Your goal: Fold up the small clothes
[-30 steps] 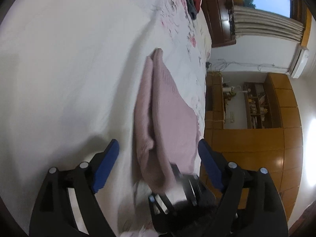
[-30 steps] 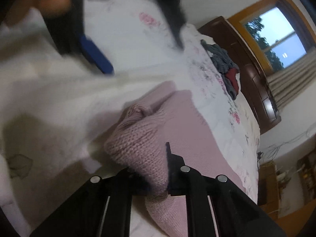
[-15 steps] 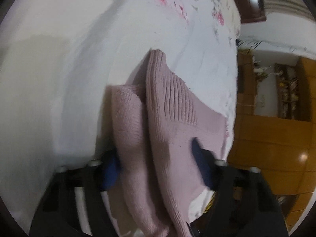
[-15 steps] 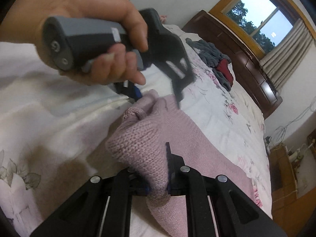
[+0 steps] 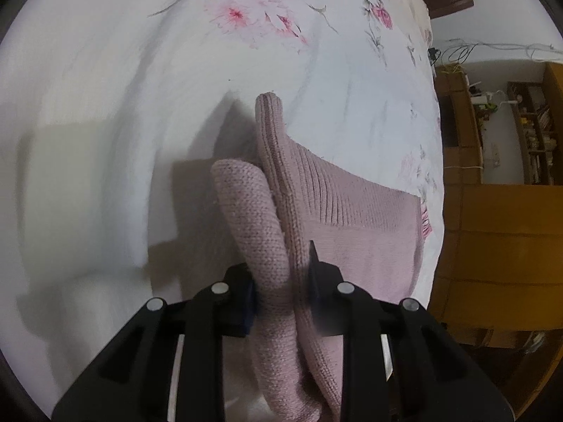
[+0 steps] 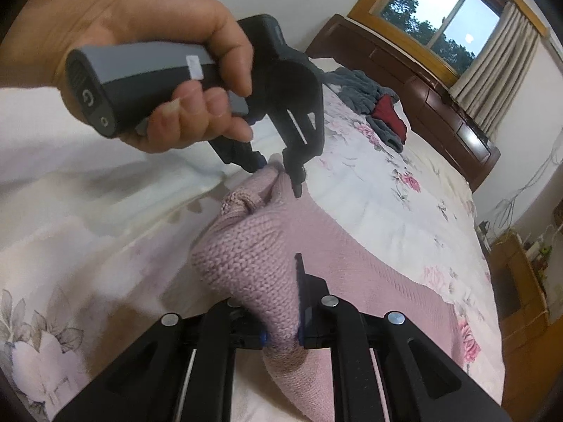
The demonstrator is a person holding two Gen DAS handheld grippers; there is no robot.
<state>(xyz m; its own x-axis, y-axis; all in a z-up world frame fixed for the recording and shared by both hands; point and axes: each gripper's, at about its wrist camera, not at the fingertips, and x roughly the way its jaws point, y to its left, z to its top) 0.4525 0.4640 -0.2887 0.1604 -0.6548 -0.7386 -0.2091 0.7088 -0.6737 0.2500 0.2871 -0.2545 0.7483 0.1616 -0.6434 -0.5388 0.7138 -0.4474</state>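
A pink knitted sweater (image 5: 355, 225) lies on a white floral bedspread (image 5: 105, 105). My left gripper (image 5: 281, 281) is shut on a bunched fold of the pink sweater's edge, near a rolled sleeve. From the right wrist view the same sweater (image 6: 352, 263) spreads toward the right, and my right gripper (image 6: 281, 330) is shut on a lifted bunch of its knit. The left gripper (image 6: 278, 168), held by a hand (image 6: 158, 52), pinches the sweater's far corner just beyond.
A pile of grey and red clothes (image 6: 373, 102) lies further up the bed, by a dark wooden headboard (image 6: 422, 81). A window with curtains (image 6: 492, 42) is behind it. Wooden cabinets and shelves (image 5: 510, 211) stand past the bed's edge.
My left gripper came down onto the sweater and went from open to shut on its edge. The right gripper kept its hold on the knit throughout.
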